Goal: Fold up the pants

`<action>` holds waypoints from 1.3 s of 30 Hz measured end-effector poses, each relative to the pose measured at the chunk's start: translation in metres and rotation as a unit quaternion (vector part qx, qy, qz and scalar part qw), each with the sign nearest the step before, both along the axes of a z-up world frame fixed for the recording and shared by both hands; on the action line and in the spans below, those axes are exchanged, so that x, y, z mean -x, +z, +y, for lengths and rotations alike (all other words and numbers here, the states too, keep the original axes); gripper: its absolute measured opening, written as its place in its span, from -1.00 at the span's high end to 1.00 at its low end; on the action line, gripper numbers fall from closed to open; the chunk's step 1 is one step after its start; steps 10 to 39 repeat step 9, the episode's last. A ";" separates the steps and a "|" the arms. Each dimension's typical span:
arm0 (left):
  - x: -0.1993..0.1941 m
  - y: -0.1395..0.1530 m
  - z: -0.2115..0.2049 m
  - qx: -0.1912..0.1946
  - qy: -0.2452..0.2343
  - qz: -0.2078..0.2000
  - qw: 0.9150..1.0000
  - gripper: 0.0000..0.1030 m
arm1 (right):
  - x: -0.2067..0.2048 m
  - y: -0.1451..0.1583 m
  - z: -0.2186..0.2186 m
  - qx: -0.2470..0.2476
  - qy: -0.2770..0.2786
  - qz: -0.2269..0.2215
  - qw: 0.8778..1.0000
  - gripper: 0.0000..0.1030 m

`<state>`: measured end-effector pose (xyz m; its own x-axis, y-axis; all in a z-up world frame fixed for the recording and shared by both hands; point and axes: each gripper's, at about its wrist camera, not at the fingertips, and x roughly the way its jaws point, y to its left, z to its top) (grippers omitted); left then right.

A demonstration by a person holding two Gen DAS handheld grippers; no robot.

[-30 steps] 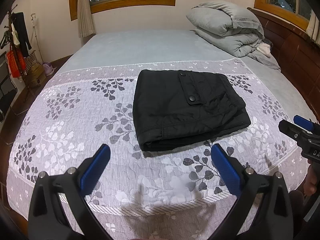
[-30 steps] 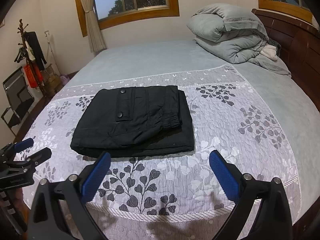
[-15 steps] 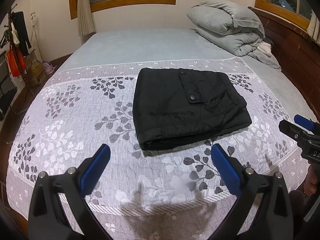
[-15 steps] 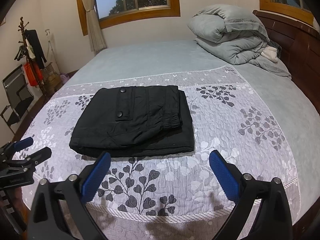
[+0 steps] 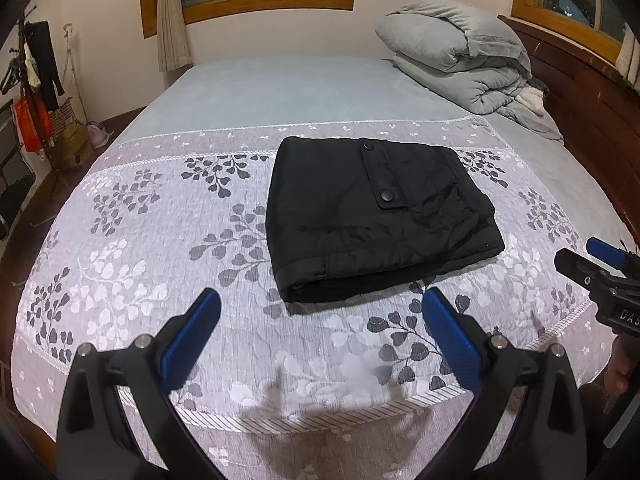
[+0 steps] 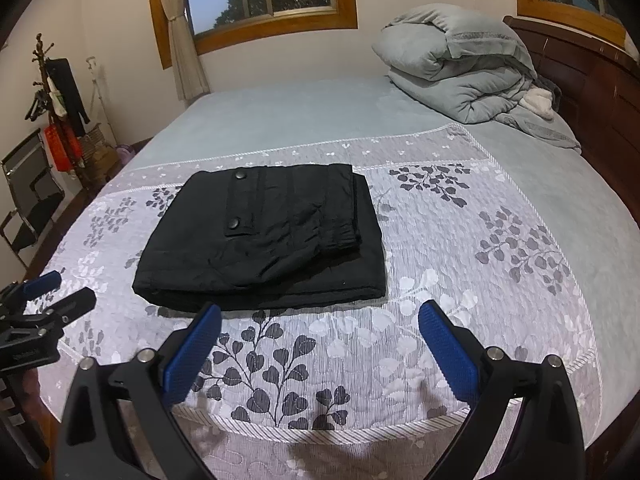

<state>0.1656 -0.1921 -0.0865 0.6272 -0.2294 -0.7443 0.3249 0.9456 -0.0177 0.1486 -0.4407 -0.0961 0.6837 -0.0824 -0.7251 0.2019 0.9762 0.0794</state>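
The black pants lie folded into a thick, flat, almost square bundle on the bed. The cloth looks a bit stiff and crinkly, and a pocket flap on top has two round shiny snaps. One end shows the stacked layers, like pages of a book.

Under the pants is a bedspread with a bumpy, ribbed feel. It is pale with grey and white leaf sprigs and a striped edge. Past it the bed is smooth and light blue-grey. At the far corner sits a soft, puffy grey quilt, folded in a fat pile, next to a dark wooden headboard.

The left gripper hangs over the near edge of the bed, its two blue ridged pads spread wide with nothing between them. The right gripper is the same: spread wide, holding nothing, just short of the pants. Neither one touches the cloth.
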 end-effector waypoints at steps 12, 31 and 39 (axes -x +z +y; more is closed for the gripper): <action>-0.002 -0.003 0.001 0.001 0.005 0.011 1.000 -0.94 | 0.000 -0.002 -0.002 -0.002 -0.003 0.001 1.000 -0.93; -0.002 -0.003 0.001 0.001 0.005 0.011 1.000 -0.94 | 0.000 -0.002 -0.002 -0.002 -0.003 0.001 1.000 -0.93; -0.002 -0.003 0.001 0.001 0.005 0.011 1.000 -0.94 | 0.000 -0.002 -0.002 -0.002 -0.003 0.001 1.000 -0.93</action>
